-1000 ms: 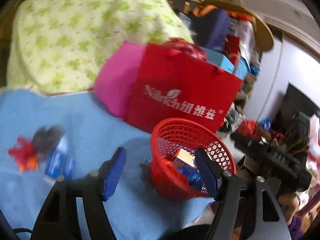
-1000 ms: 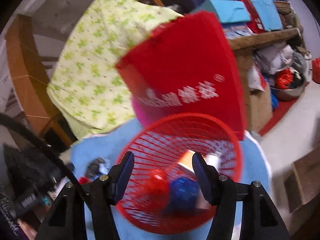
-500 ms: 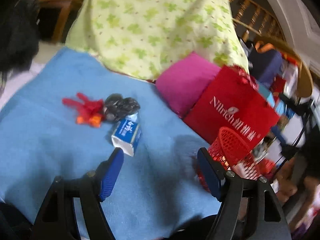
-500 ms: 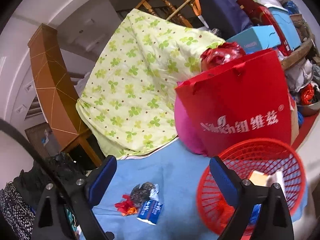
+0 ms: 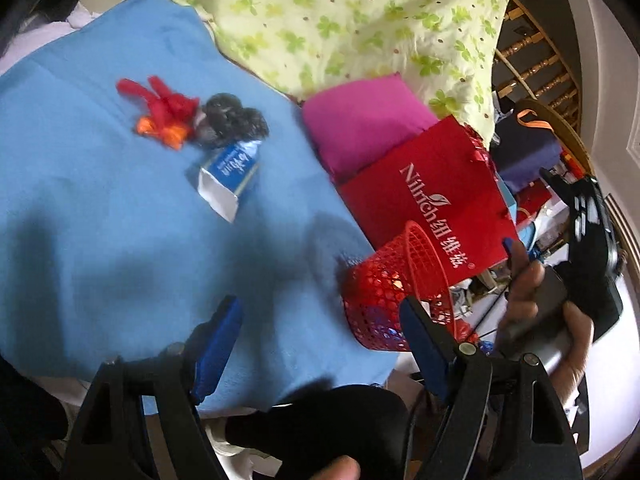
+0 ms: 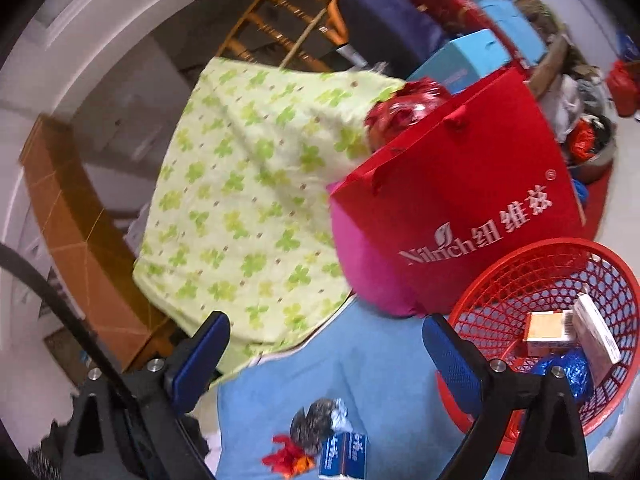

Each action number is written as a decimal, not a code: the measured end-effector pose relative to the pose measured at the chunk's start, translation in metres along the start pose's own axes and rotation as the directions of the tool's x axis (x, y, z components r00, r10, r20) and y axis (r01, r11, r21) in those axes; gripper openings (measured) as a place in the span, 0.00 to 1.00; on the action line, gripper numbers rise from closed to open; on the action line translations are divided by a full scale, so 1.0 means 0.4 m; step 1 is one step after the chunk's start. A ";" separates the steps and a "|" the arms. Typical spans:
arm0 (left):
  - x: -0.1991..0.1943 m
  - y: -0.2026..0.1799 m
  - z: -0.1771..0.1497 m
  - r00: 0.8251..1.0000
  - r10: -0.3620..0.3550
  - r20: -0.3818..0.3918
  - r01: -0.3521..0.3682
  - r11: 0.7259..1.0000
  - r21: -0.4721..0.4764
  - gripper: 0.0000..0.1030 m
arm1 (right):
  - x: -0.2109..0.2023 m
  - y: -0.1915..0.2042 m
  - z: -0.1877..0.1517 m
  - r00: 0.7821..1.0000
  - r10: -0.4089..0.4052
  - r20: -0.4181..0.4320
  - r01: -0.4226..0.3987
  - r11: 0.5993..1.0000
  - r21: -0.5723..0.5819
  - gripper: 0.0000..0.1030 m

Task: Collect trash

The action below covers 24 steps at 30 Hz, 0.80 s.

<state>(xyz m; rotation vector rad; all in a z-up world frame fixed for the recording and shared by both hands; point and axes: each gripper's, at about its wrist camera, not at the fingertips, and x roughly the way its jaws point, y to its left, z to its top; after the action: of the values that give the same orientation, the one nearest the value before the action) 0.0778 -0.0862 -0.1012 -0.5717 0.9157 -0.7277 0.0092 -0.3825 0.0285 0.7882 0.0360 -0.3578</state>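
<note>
Beside red basket (image 6: 552, 264), blue carton (image 5: 230, 170) (both grippers empty)

Scraps (image 5: 162, 114), wrapper (image 5: 230, 120) and carton (image 5: 228, 176) clustered touching on cloth (image 5: 100, 208); basket (image 6: 560, 280) well right, boxes (image 6: 560, 332) inside, bag (image 6: 460, 200) just behind it.

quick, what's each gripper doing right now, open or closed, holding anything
Left gripper: open, holding nothing, jaws have just been opening.
Right gripper: open, holding nothing, jaws have just been opening.
</note>
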 end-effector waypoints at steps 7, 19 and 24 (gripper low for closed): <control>0.015 0.007 -0.040 0.991 -0.116 -0.070 0.111 0.991 -0.068 0.78 | 0.008 -0.031 0.002 1.000 -0.020 0.010 0.019 0.997 0.074 0.96; 0.021 0.056 -0.057 0.994 -0.091 -0.065 0.074 0.972 -0.221 0.78 | 0.031 -0.086 0.001 0.997 -0.077 0.018 0.072 0.979 0.190 0.96; 0.002 0.092 -0.055 0.997 -0.073 -0.029 0.062 0.962 -0.266 0.78 | 0.035 -0.098 0.025 0.992 -0.123 0.018 0.118 0.976 0.184 0.96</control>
<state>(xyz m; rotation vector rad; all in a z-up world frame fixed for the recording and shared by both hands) 0.0709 -0.0666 -0.1387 -0.8313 1.0423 -0.6837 0.0086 -0.4190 0.0064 0.9653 0.0236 -0.4928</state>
